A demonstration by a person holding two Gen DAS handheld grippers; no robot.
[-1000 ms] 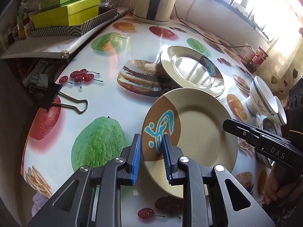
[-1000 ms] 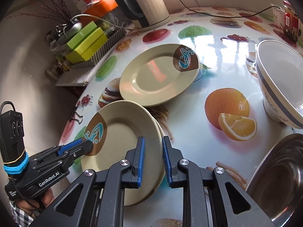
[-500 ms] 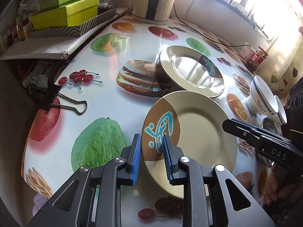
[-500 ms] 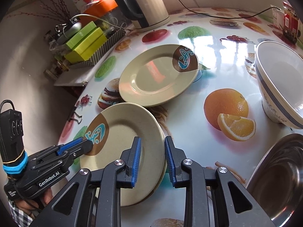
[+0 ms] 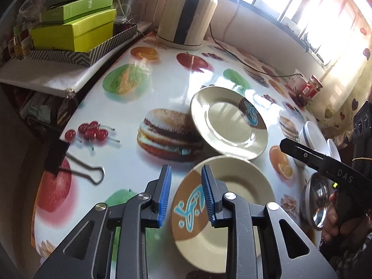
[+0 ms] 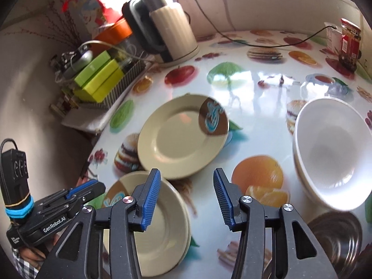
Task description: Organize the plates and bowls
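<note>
Both tongs (image 5: 186, 193) (image 6: 184, 200) (just opening) empty above stacked plates' (image 6: 167, 227) rim.

Each black, angular plastic gripper, the left gripper (image 5: 186, 195) and the right gripper (image 6: 186, 200), carried ribbed blue pads (image 6: 151, 200) on its two fingers and round silver screws (image 5: 226, 195) at the pivots. The left one bore white "GenRobot.AI" lettering, a blue band (image 6: 17, 211) around its handle, and a black cable (image 6: 4, 144). The right one read "DAS". A checked sleeve (image 6: 21, 265) showed beneath the left handle.
</note>
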